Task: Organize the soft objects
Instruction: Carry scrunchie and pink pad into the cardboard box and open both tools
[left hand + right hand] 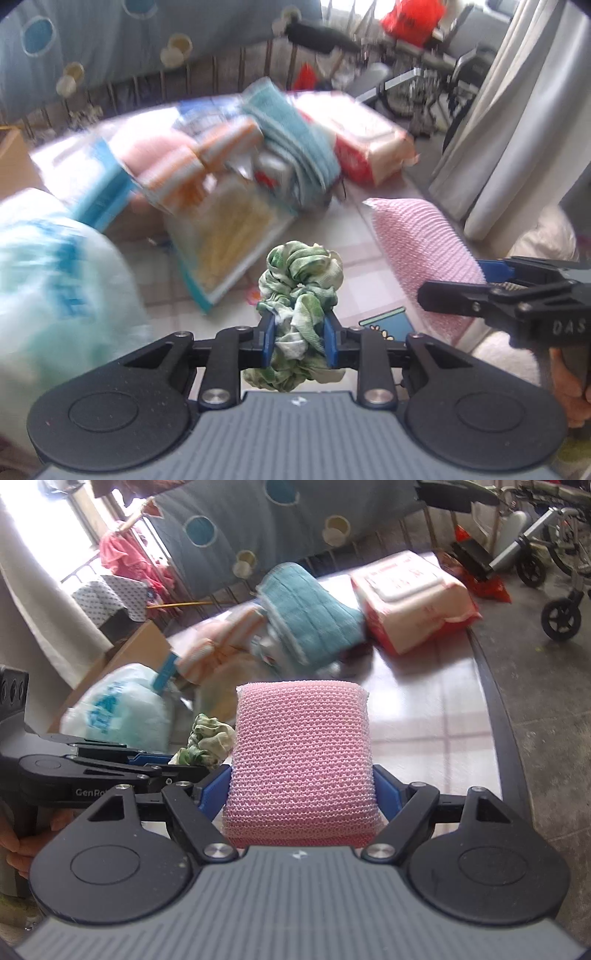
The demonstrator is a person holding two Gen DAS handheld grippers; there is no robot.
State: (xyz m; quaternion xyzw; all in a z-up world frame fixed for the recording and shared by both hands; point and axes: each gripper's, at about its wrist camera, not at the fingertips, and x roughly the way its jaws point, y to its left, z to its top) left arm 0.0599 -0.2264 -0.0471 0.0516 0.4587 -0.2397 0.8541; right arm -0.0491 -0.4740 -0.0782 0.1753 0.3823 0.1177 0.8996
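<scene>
A green-and-white fabric scrunchie (300,284) is pinched between the blue pads of my left gripper (300,341), lifted above the table. A pink mesh sponge (301,753) fills the jaws of my right gripper (302,794), whose blue pads press on its two sides. In the left wrist view the pink sponge (424,251) and the right gripper (495,291) show at the right. In the right wrist view the scrunchie (207,744) and the left gripper (155,766) sit just left of the sponge. A hand holds each gripper's handle.
A pile lies at the table's back: a teal towel (314,616), a red-and-white tissue pack (413,598), orange-striped packs (199,155), a yellow packet (232,236). A white-blue plastic bag (48,280) sits left. The table's dark edge (495,701) runs right; a wheelchair (554,565) stands beyond.
</scene>
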